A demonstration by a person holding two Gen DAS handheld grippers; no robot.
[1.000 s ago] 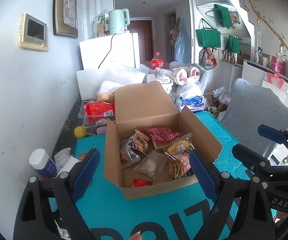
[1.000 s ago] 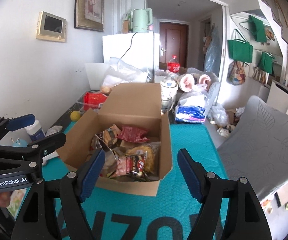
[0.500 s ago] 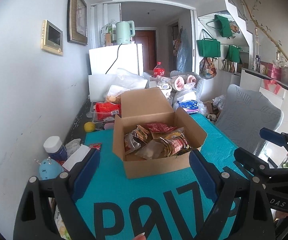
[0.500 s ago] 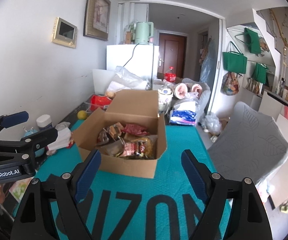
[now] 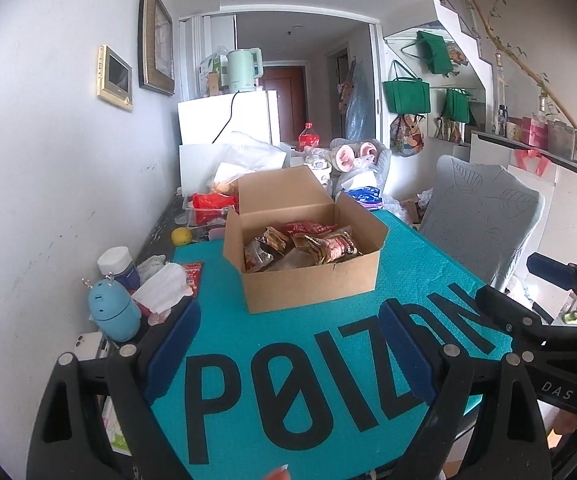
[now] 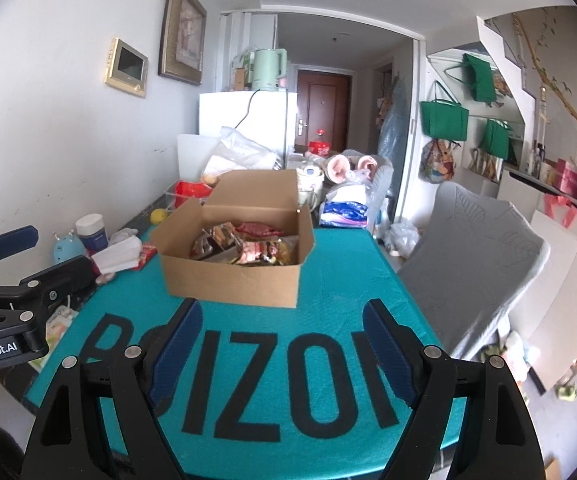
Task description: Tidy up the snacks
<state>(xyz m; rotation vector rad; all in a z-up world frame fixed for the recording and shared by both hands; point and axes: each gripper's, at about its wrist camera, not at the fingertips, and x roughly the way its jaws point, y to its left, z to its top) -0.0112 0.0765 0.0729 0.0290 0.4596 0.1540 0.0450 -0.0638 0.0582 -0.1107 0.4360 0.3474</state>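
Note:
An open cardboard box point(image 5: 308, 284) stands on the teal mat point(image 5: 328, 380), filled with several snack packets point(image 5: 304, 242). It also shows in the right wrist view point(image 6: 232, 280), with the snack packets point(image 6: 248, 250) inside. My left gripper point(image 5: 288, 348) is open and empty, held back from the box near the mat's front edge. My right gripper point(image 6: 280, 340) is open and empty, also well short of the box. The right gripper shows at the right of the left wrist view point(image 5: 548, 304). The left gripper shows at the left of the right wrist view point(image 6: 28, 256).
Left of the box lie a white-capped jar point(image 5: 118, 266), a blue round gadget point(image 5: 114, 312), tissues point(image 5: 164, 288) and a red packet point(image 5: 192, 276). A yellow fruit point(image 5: 181, 236) and a clear bin of red packets point(image 5: 208, 208) sit behind. A grey chair point(image 5: 484, 216) stands right of the table.
Both grippers have pulled back from the box toward the front of the table. The box now looks smaller and farther. More of the mat lettering shows.

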